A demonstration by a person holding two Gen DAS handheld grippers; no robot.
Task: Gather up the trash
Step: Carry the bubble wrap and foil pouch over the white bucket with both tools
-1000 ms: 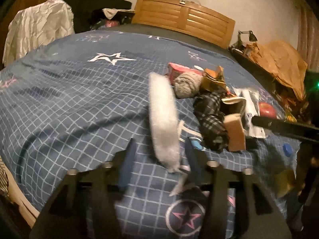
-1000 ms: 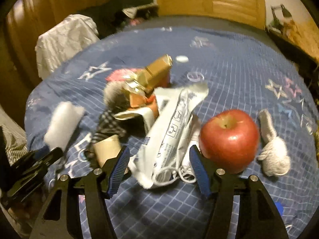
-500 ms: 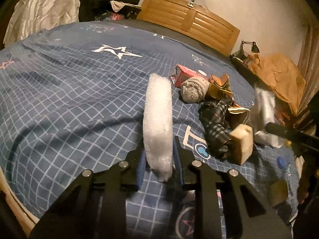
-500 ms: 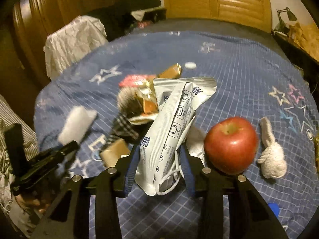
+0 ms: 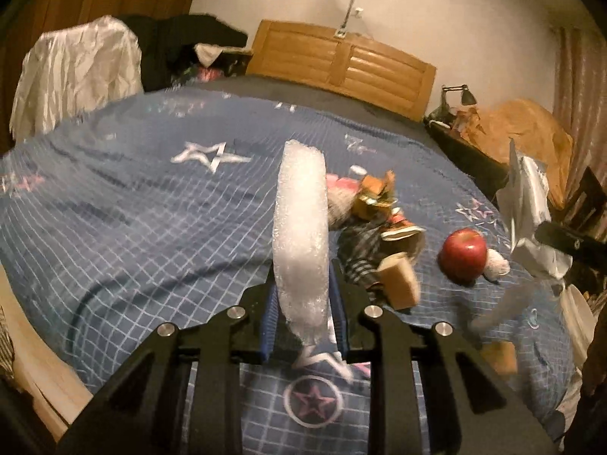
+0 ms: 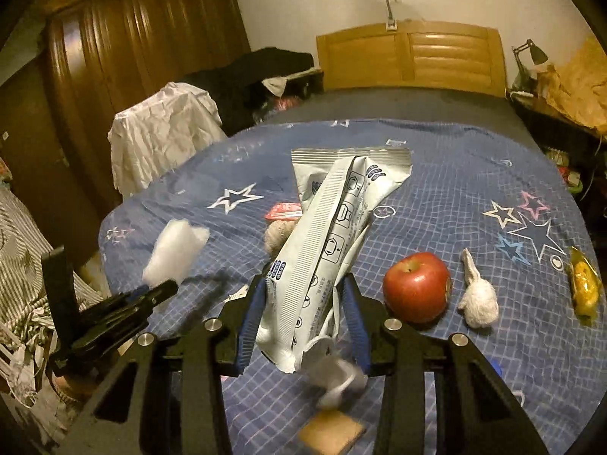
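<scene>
Foam strip [image 5: 301, 227]: light, soft, crushable; left hand-held gripper [image 5: 303, 318] clamped on lower end, strip upright above bed [image 5: 132, 208].
Wrapper [image 6: 334, 250]: thin, crinkly, slippery; right hand-held gripper [image 6: 303, 322] clamped near bottom; grip low, firm.
Apple [image 6: 415, 286], sock [image 6: 478, 297] near bed's right edge.

red apple [image 6: 415, 286] beside wool ball [image 6: 478, 299] (on star-print bedspread [image 6: 474, 174])
</scene>
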